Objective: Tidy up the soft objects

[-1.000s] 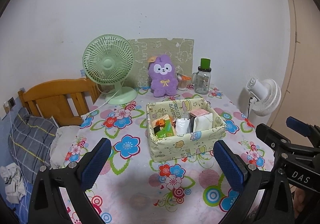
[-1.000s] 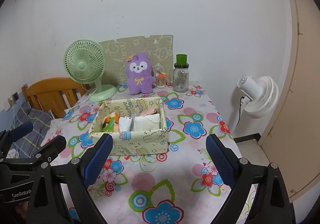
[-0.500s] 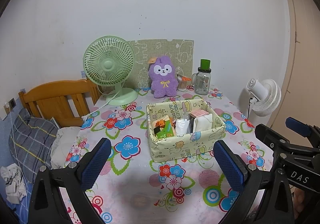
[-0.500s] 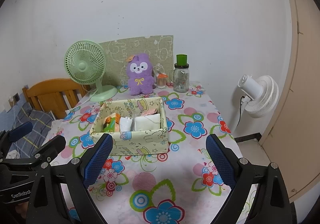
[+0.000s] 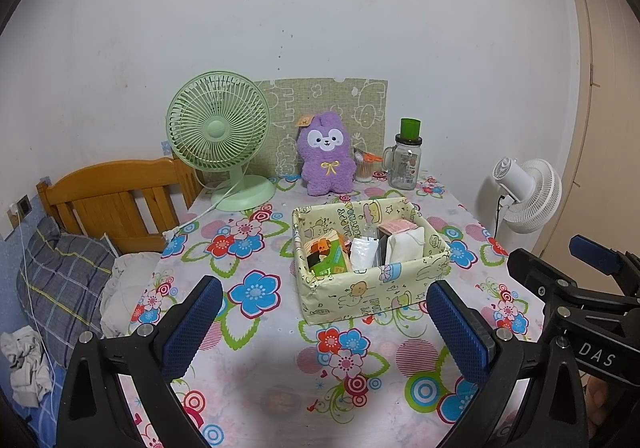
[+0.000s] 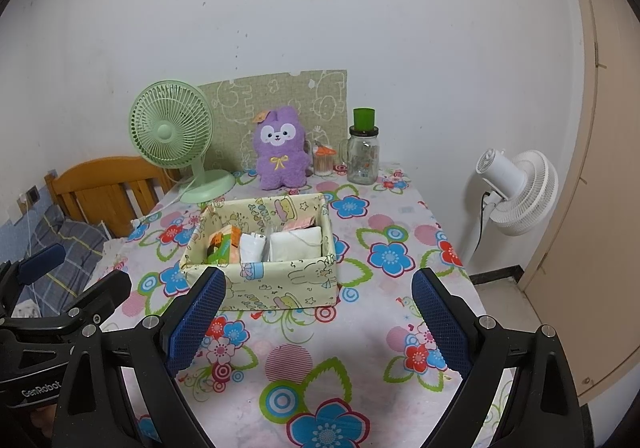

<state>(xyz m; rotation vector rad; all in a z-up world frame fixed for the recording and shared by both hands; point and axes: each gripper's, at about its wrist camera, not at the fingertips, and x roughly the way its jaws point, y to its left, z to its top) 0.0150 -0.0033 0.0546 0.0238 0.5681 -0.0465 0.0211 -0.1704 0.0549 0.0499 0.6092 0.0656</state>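
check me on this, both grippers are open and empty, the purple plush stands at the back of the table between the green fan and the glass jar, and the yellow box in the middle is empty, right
Not quite: the yellow box is not empty. The left wrist view shows packets standing in it, an orange-and-green one and white ones. The rest holds: the left gripper and right gripper are open and empty, and the purple plush stands at the back between the green fan and the glass jar.

Purple plush toy (image 5: pixel 327 159), floral tablecloth (image 5: pixel 256 380)

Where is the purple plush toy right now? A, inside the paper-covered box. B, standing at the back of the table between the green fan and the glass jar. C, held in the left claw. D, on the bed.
B: the purple plush toy stands upright between the green fan and the glass jar, behind the box.
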